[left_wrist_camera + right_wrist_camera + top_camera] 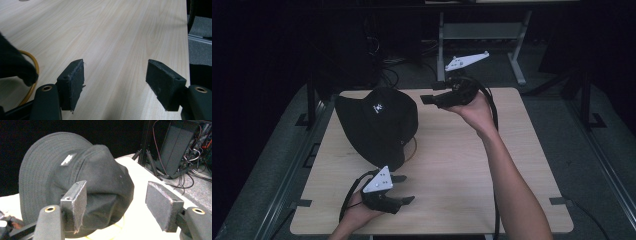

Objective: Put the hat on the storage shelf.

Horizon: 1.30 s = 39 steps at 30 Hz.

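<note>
Black bucket hat (379, 125) sits on the table's (472, 170) left-rear half, over a yellow ring (33, 75). To grip well, bring the right gripper (428, 98) level onto the crown; its jaws stand wide, empty, pointing left, palm up. The left gripper (404, 189) waits low, jaws wide and empty.

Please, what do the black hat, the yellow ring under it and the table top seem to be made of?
Black hat: probably woven cotton-like cloth, matte; rows of stitching on the brim and soft folds on the crown suggest it.
Yellow ring: thin, smooth and slightly glossy, perhaps plastic or coated wire; the material is unclear.
Table top: light wood-grain surface, likely laminate or veneer, with a smooth satin look.
</note>
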Tool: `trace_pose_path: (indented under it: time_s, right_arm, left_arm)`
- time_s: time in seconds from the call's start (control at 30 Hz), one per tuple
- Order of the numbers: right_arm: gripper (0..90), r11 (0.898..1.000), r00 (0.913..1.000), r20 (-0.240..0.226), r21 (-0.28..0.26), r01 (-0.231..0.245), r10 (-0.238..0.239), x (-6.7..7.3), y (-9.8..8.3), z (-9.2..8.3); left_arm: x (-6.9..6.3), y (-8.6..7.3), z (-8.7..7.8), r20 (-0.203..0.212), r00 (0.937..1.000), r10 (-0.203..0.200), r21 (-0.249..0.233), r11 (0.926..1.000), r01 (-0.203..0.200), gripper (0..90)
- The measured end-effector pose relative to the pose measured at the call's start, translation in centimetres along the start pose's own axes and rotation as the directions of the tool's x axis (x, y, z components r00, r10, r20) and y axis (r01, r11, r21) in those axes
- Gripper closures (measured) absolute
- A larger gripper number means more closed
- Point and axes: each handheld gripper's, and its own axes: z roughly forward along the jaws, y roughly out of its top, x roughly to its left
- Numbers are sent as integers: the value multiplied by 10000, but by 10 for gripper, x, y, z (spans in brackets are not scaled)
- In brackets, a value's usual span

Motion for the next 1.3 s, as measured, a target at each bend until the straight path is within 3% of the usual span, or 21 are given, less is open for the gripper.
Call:
trace_pose_path:
  time_s: [0.5, 1.3]
  right_arm:
    - [287, 9993, 9985, 397, 12, -383, 383, -4, -31, -32]
    - [265, 9946, 9915, 783, 29, -1042, 1037, -5, -81, -62]
  left_arm:
    - [-1, 0, 0, -11, 10000, -7, -30, 10000, 7, 302]
    - [-4, 0, 0, -16, 9998, 215, 133, 9997, -214, 302]
